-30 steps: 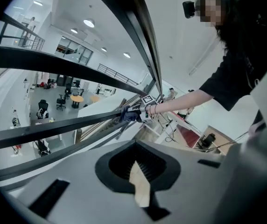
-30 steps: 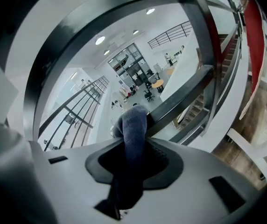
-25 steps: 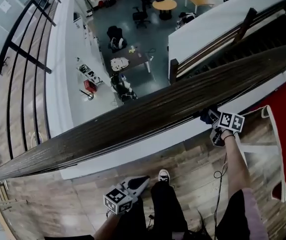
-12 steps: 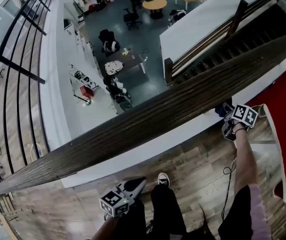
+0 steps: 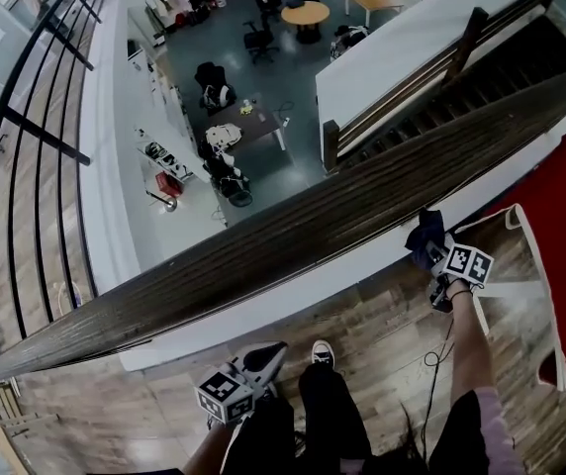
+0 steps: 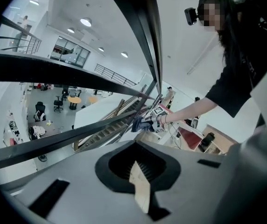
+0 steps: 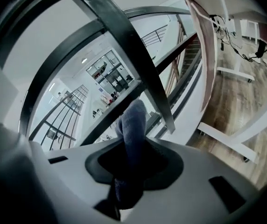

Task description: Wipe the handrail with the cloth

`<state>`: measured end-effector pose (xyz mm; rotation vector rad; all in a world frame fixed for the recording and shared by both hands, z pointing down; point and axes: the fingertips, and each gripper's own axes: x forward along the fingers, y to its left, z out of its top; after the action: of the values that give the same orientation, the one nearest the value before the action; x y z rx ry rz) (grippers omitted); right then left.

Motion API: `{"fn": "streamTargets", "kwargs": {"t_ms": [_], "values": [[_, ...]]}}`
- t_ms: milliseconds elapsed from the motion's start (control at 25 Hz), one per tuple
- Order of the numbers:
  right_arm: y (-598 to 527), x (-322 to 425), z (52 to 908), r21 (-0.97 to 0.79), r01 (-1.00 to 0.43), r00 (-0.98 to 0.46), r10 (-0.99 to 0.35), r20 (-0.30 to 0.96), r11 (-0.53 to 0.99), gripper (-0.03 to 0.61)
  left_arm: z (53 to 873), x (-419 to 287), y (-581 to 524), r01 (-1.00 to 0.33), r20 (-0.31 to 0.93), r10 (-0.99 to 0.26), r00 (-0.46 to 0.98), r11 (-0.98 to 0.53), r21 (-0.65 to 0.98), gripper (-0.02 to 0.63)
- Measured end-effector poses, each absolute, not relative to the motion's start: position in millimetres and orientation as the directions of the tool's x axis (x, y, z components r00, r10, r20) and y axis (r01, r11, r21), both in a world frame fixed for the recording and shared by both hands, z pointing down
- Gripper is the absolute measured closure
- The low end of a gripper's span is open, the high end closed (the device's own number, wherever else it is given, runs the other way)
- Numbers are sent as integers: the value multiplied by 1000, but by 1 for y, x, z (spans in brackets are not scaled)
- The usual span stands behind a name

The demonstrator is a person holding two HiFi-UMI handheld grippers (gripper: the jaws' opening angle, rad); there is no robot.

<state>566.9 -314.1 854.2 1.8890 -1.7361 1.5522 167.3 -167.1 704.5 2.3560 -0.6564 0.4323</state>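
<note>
One cloth [image 5: 424, 233] fills right claw [image 5: 434, 255], seemingly touching handrail [image 5: 283, 234].

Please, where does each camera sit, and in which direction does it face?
Head view: on the person's head, facing steeply down over the wooden handrail; shows left claw, right claw, forearms, legs, a shoe.
Left gripper view: on the left claw, facing up through the railing bars; shows its shut jaws, the person's right arm.
Right gripper view: on the right claw, facing along the railing bars; shows its jaws shut on the cloth.
Shared: head and left gripper views both show the right claw holding the cloth.
</note>
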Motion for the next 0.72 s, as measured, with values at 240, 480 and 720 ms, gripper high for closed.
{"fn": "streamTargets", "kwargs": {"t_ms": [240,480,720], "values": [[-229,500,828,-537,-795,-236,-673,701,-281,480,683,135,-143,-537,411,-362,837,-691,484,614],[-163,425,747,-570,-789,-228,-752,619,-230,480,646,83,-96,-500,401,-332,854,-738,453,613],[-89,333,663,-611,-768,-215,-823,525,-189,480,603,12,-29,-482,379,-330,865,-757,442,614]]}}
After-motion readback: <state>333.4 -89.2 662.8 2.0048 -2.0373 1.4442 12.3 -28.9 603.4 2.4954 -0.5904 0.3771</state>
